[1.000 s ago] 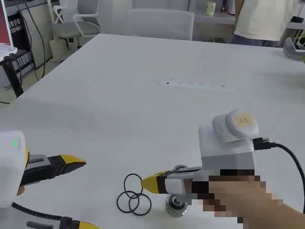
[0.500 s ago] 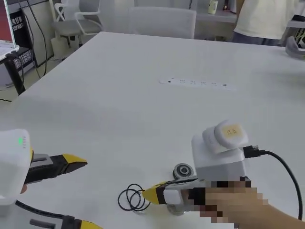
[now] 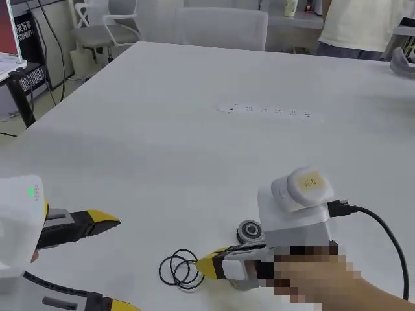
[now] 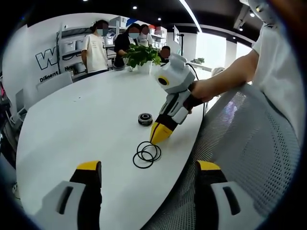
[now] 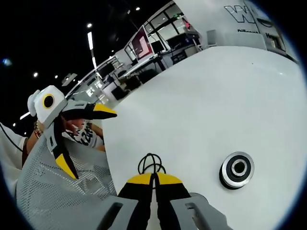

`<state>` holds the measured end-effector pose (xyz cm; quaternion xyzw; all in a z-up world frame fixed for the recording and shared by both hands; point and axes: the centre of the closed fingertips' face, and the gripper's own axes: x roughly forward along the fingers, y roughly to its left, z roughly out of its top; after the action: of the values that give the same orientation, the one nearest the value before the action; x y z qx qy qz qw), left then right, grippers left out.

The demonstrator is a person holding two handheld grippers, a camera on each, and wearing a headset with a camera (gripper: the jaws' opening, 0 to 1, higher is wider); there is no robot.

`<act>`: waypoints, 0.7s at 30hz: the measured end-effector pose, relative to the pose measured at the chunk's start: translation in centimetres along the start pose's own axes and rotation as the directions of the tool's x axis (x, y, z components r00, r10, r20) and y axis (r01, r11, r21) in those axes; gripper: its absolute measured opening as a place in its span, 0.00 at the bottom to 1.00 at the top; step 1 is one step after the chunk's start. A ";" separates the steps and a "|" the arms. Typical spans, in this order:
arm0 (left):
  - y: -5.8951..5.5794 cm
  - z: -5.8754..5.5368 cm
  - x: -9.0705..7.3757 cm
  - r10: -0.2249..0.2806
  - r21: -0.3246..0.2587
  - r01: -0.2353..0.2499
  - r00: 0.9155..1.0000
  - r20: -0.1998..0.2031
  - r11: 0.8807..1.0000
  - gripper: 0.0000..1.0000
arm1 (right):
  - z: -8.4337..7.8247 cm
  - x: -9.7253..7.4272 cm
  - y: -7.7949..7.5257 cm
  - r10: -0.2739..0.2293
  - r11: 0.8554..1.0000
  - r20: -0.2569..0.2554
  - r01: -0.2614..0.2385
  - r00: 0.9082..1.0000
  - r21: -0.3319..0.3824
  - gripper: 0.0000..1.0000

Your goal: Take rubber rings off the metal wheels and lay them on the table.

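Several black rubber rings [image 3: 179, 269] lie overlapped on the white table [image 3: 194, 129] near its front edge. My right gripper [image 3: 201, 265] is shut, and its yellow tips touch the right edge of the rings [image 5: 151, 164]. Whether a ring is pinched is unclear. A metal wheel [image 3: 249, 230] lies flat just behind that gripper, and appears as a wheel [image 5: 237, 169] right of the shut right gripper [image 5: 154, 178]. My left gripper [image 3: 107, 262] is open at the lower left, apart from the rings. In its own view the rings [image 4: 146, 154] lie ahead of the open left gripper [image 4: 148, 166], with the wheel [image 4: 145, 119] behind.
A white power strip [image 3: 266, 111] lies mid-table. Office chairs [image 3: 220, 29] stand at the far edge, and a person [image 3: 353, 26] stands at the back right. A potted plant [image 4: 141, 55] sits on the table's far end. A mesh chair [image 4: 240, 158] is beside the near edge.
My right gripper has moved left, from over the wheel to the rings. The rings now lie bunched closer together. My left gripper has stayed in place.
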<state>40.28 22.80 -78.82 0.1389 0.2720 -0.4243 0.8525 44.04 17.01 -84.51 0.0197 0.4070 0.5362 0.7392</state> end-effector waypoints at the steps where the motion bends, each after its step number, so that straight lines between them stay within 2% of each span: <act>1: 0.0 0.0 0.0 0.000 0.000 0.000 1.000 -0.001 1.000 0.77 | -0.1 0.0 -0.1 -0.005 1.000 -0.004 0.005 1.000 -0.008 0.00; 4: -0.1 0.0 0.0 -0.001 -0.003 0.001 1.000 0.002 1.000 0.77 | -0.3 0.1 -0.4 -0.020 1.000 -0.012 0.020 1.000 -0.024 0.00; 11: 0.0 0.0 -0.1 0.002 -0.009 -0.002 1.000 0.001 1.000 0.77 | -0.2 0.1 -0.4 -0.021 1.000 -0.003 0.021 1.000 -0.022 0.00; 21: 0.0 0.0 -0.1 0.004 -0.008 -0.004 1.000 -0.003 1.000 0.77 | 0.0 0.2 -0.2 -0.019 0.998 -0.001 0.019 1.000 -0.056 0.09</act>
<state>40.26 22.91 -78.80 0.1367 0.2746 -0.4212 0.8535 44.24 17.07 -84.70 -0.0051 0.3924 0.5403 0.7443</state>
